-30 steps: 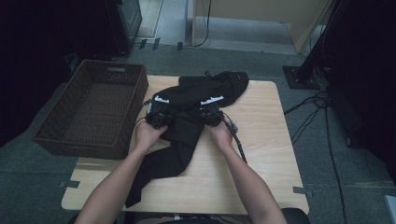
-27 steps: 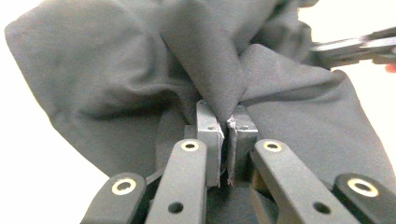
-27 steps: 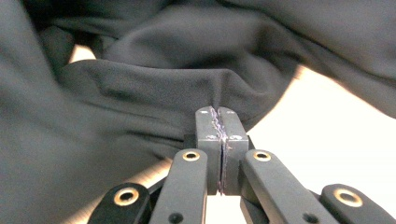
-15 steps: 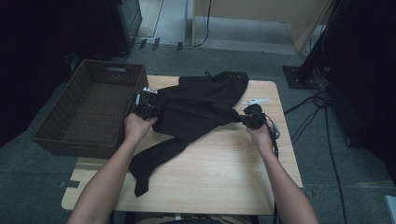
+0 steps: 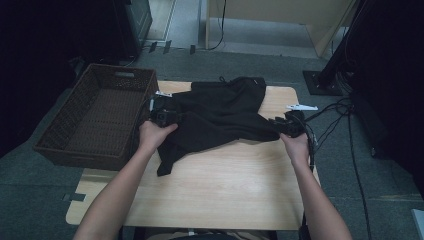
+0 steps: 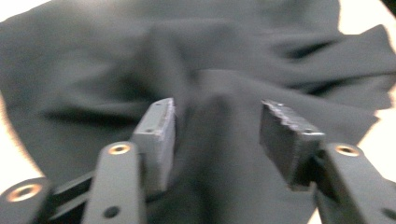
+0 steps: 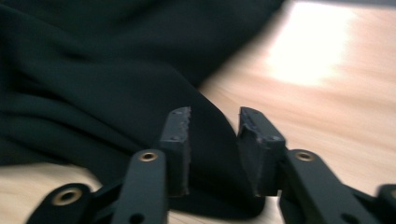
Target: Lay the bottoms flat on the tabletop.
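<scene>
The soft black matt cloth garment (image 5: pixel 220 117) lies in smooth folds. The pale wooden counter (image 5: pixel 225 185) has a fine grain and slight sheen. The dark brown woven wicker basket (image 5: pixel 95 117) looks rough. Gripper pads (image 6: pixel 287 133) are matt, ridged.

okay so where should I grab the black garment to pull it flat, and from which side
Probably the narrow end of the black garment that trails toward the near left of the table. It lies bunched and loose there, so the left gripper could come in low from the basket side.

Garment (image 5: pixel 220 112) spread on table (image 5: pixel 210 190) ctr-rear, basket (image 5: pixel 95 117) at table's left, grippers at garment's L/R ends
</scene>
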A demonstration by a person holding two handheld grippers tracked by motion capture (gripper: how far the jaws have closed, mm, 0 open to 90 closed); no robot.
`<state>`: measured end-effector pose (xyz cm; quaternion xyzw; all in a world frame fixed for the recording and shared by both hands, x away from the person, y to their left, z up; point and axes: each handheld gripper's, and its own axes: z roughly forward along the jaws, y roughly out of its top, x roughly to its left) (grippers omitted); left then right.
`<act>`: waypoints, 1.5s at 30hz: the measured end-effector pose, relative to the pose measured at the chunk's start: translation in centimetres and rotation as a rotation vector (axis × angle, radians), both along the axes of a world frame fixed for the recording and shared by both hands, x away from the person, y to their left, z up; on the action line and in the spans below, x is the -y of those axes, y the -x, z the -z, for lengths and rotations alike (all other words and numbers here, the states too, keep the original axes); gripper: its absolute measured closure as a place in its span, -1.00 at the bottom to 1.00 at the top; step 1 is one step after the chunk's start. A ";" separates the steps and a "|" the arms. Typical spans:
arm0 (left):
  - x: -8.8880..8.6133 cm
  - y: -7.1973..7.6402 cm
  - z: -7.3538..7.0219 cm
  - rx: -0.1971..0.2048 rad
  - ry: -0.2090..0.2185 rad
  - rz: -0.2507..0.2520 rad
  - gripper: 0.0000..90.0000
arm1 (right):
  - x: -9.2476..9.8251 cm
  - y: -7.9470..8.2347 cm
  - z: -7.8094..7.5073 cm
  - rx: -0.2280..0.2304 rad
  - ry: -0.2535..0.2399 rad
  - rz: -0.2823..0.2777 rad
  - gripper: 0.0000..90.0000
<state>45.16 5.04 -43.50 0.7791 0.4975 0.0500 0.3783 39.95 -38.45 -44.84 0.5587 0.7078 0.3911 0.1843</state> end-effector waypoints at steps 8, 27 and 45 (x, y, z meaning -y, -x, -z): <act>5.2 3.4 2.0 -0.032 0.015 0.194 -0.24 | -6.3 0.3 1.1 -0.022 -0.041 -0.150 0.15; 8.7 4.9 7.9 0.161 -0.092 0.122 0.22 | -11.2 -1.4 5.6 -0.056 0.043 -0.153 0.08; 3.0 3.9 0.6 0.115 0.041 0.188 0.96 | -8.4 -0.2 3.2 -0.035 0.165 -0.146 0.93</act>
